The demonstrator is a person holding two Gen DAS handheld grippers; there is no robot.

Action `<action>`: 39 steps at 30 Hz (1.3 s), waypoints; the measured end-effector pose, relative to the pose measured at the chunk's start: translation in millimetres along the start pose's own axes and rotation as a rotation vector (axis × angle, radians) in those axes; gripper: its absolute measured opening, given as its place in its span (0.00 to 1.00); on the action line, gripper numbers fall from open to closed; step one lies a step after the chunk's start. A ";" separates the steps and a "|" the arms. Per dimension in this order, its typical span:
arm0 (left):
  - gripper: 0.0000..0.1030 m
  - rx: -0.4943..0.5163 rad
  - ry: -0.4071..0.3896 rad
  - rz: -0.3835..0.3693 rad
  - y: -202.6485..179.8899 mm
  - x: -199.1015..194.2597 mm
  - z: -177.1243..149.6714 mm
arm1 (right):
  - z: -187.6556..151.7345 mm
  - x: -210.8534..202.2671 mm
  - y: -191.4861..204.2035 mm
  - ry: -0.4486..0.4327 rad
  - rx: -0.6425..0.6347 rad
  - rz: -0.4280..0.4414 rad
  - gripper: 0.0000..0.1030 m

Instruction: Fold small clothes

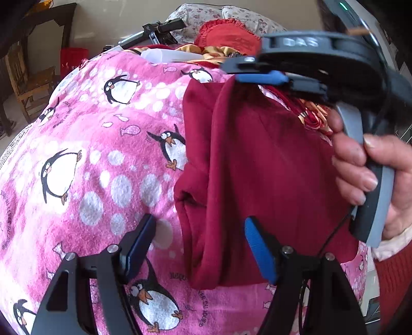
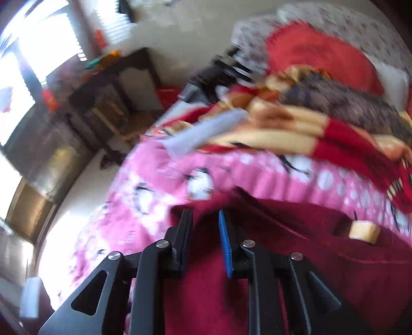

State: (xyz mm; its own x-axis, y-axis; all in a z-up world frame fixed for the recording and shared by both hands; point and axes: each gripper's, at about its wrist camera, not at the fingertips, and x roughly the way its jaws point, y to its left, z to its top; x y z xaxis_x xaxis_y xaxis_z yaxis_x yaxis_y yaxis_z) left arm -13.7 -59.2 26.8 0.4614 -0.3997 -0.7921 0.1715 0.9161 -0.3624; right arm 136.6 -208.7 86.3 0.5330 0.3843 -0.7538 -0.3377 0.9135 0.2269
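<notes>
A dark red garment (image 1: 257, 167) lies folded lengthwise on the pink penguin blanket (image 1: 90, 154). My left gripper (image 1: 199, 224) is open just above the garment's near left edge, one finger over the blanket and the blue-padded one over the cloth, gripping nothing. A hand (image 1: 381, 165) holds my right gripper (image 1: 239, 72) at the garment's far top corner, where the cloth peaks up. In the blurred right wrist view the right gripper (image 2: 204, 214) shows a narrow gap between its jaws, with the red garment (image 2: 283, 244) in and below that gap.
Behind the garment lie a red and gold blanket (image 1: 316, 116), a white plastic container (image 1: 170, 55), a red frilled cushion (image 1: 226, 36) and a floral pillow (image 1: 195, 15). A wooden chair (image 1: 31, 85) and a red bin (image 1: 73, 59) stand beside the bed. A small tan block (image 2: 364, 232) rests on the garment.
</notes>
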 end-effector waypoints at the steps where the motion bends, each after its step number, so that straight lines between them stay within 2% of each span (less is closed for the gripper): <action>1: 0.73 -0.004 0.001 -0.006 0.9 -1.2 -0.9 | 1.2 4.6 4.2 0.018 -0.027 -0.002 0.06; 4: 0.73 -0.023 0.005 -0.030 6.1 -2.8 -0.9 | 3.8 29.6 25.9 0.098 -0.151 -0.047 0.06; 5: 0.73 -0.027 0.008 -0.037 7.8 -3.2 -0.7 | 2.7 43.2 30.9 0.152 -0.207 -0.116 0.06; 6: 0.73 -0.030 0.009 -0.042 9.4 -3.5 -0.7 | 0.7 48.0 31.3 0.174 -0.223 -0.151 0.00; 7: 0.73 -0.030 0.009 -0.043 9.8 -3.4 -0.6 | 1.5 51.4 31.0 0.185 -0.228 -0.170 0.00; 10: 0.75 -0.017 0.007 -0.039 10.4 -1.8 -0.4 | 9.1 43.9 21.7 0.114 -0.156 -0.177 0.00; 13: 0.76 -0.011 0.006 -0.034 8.1 -1.6 -1.6 | 6.6 60.5 12.4 0.156 -0.086 -0.153 0.00; 15: 0.76 -0.015 0.007 -0.036 8.3 -1.4 -1.1 | 3.8 57.4 14.1 0.131 -0.101 -0.150 0.00; 19: 0.76 -0.021 0.007 -0.041 8.9 -0.4 1.0 | -1.4 10.2 8.8 0.050 -0.031 -0.073 0.00; 22: 0.76 -0.016 0.004 -0.037 9.7 -0.2 0.8 | -8.4 -13.8 1.0 0.009 0.003 -0.103 0.00; 25: 0.76 -0.008 0.004 -0.025 7.4 -0.2 -0.3 | -12.0 -2.1 -12.5 0.039 0.068 -0.107 0.00; 27: 0.76 -0.009 0.006 -0.018 5.7 0.1 -0.3 | -15.4 23.9 -21.9 0.117 0.110 -0.102 0.00; 30: 0.77 -0.013 0.004 -0.019 4.5 0.0 -0.5 | -16.3 32.6 -16.2 0.111 0.088 -0.132 0.00; 32: 0.79 -0.012 -0.001 -0.022 3.8 0.2 -1.4 | -11.0 24.6 -9.2 0.120 0.085 -0.110 0.05; 33: 0.80 -0.009 -0.002 -0.022 3.0 0.2 -1.8 | -8.3 20.5 -6.0 0.114 0.084 -0.090 0.13; 34: 0.81 -0.005 -0.004 -0.021 2.4 0.1 -2.2 | -5.8 18.7 -2.4 0.114 0.079 -0.073 0.31; 36: 0.81 -0.004 -0.009 -0.026 2.5 -0.1 -3.0 | -0.9 22.1 3.9 0.133 0.071 -0.068 0.47; 39: 0.82 -0.021 -0.027 -0.063 7.2 -3.7 -6.4 | 1.4 50.0 14.9 0.241 0.062 -0.128 0.47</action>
State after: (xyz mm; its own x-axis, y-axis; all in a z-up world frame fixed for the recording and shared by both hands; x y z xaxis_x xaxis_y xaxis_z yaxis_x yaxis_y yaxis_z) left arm -19.7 -51.4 24.0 0.4739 -0.4552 -0.7538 0.1825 0.8882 -0.4217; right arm 159.4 -175.7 52.9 0.3655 0.2291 -0.9022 -0.2274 0.9618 0.1522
